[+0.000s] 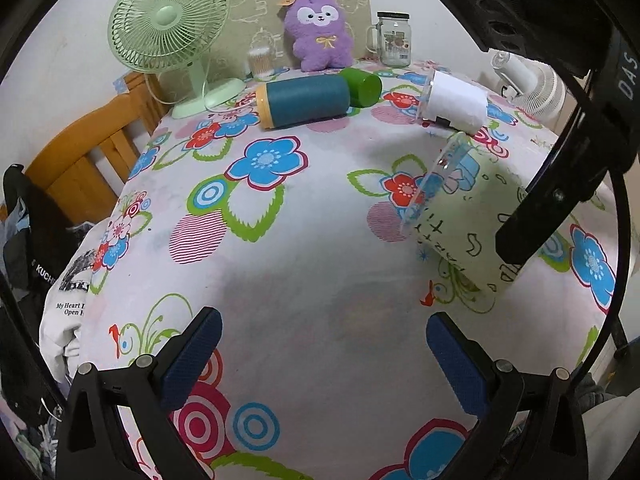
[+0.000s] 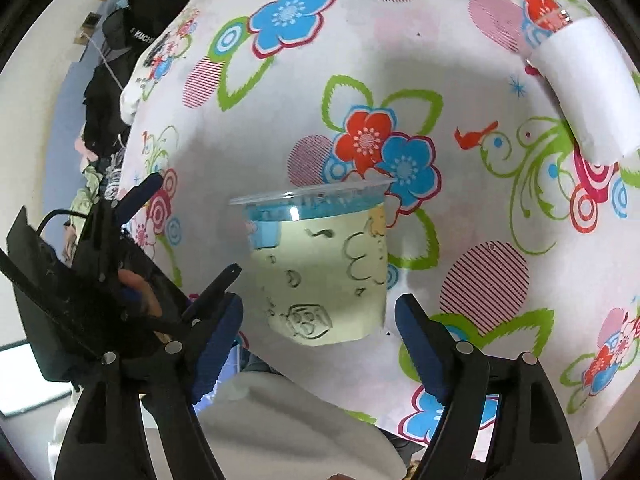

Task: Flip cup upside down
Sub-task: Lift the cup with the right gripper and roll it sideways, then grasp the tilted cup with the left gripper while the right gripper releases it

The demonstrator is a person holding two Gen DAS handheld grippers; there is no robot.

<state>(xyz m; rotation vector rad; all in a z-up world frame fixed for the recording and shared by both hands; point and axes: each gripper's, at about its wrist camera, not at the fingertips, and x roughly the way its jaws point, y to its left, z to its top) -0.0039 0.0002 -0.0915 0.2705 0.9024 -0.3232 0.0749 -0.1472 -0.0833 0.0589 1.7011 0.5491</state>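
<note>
Cup (image 2: pixel 320 268), pale green with a clear rim, sits tipped between my right gripper's (image 2: pixel 318 344) parted fingers, which are not closed on it, and from the left wrist it hangs just over the flowered tablecloth (image 1: pixel 304 248) near the right edge. My left gripper (image 1: pixel 324 354) is spread wide with nothing in it over a bare stretch of cloth at the near edge. Farther back lie a white-wrapped cup (image 1: pixel 454 104), a teal bottle (image 1: pixel 304 98) and a green cup (image 1: pixel 362 86).

Cup (image 1: pixel 464 216) near the counter's (image 1: pixel 320 280) right edge; fan (image 1: pixel 168 28) at the far left corner, plush toy (image 1: pixel 320 28) and jar (image 1: pixel 394 38) along the far edge.
</note>
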